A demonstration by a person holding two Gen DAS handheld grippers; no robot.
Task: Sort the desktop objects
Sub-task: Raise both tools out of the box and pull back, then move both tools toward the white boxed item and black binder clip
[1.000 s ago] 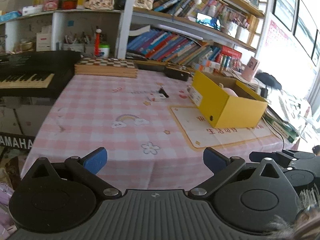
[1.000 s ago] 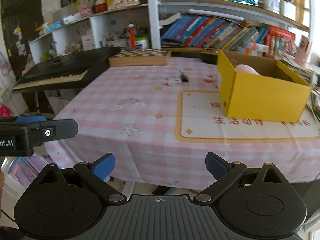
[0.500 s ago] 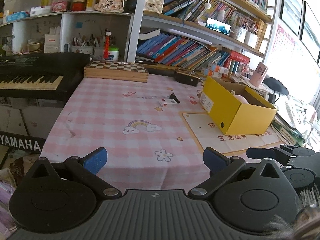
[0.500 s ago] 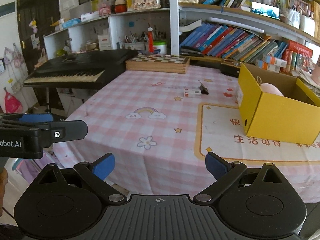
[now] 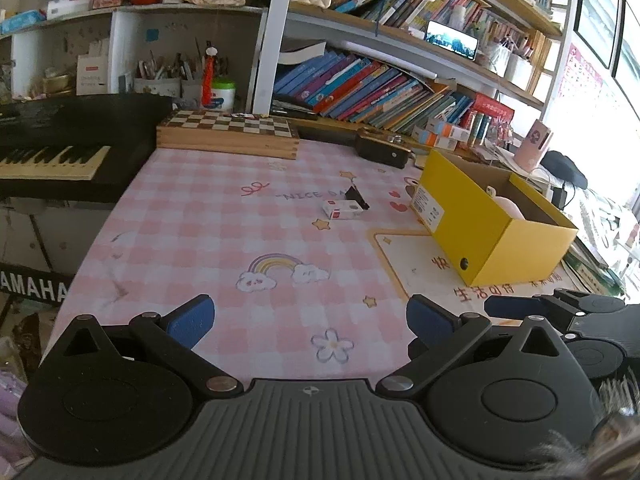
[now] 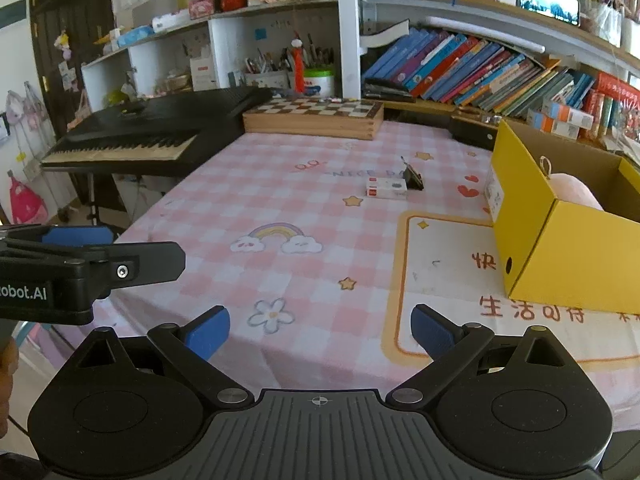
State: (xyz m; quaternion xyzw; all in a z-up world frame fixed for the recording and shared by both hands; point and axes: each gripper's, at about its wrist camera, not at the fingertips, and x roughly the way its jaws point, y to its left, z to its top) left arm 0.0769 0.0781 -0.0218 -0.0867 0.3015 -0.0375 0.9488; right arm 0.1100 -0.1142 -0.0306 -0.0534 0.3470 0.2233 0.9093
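- Both views are brightly lit by daylight, entering at about 2 o'clock.
- The window [image 5: 624, 52] is blown out to white glare.
- Straight shelf lines are bowed by fisheye distortion toward the edges.
- Shadows are kept soft; focus is held sharp.

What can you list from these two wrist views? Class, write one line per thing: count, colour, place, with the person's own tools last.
Tablecloth: one, pink check, over the table.
Yellow box: one, open, on the table's right; something pink lies inside.
Small white box: one, red-marked, mid-table.
Black clip: one, touching the white box's far side.
Chessboard case: one, wooden, at the far edge.
Dark case: one, right of the chessboard.
Keyboard: one, black, left of the table.
Books: many, mixed colours, on the shelf behind.
Left gripper: black, blue pads, open, empty, near edge.
Right gripper: the same, open, empty.
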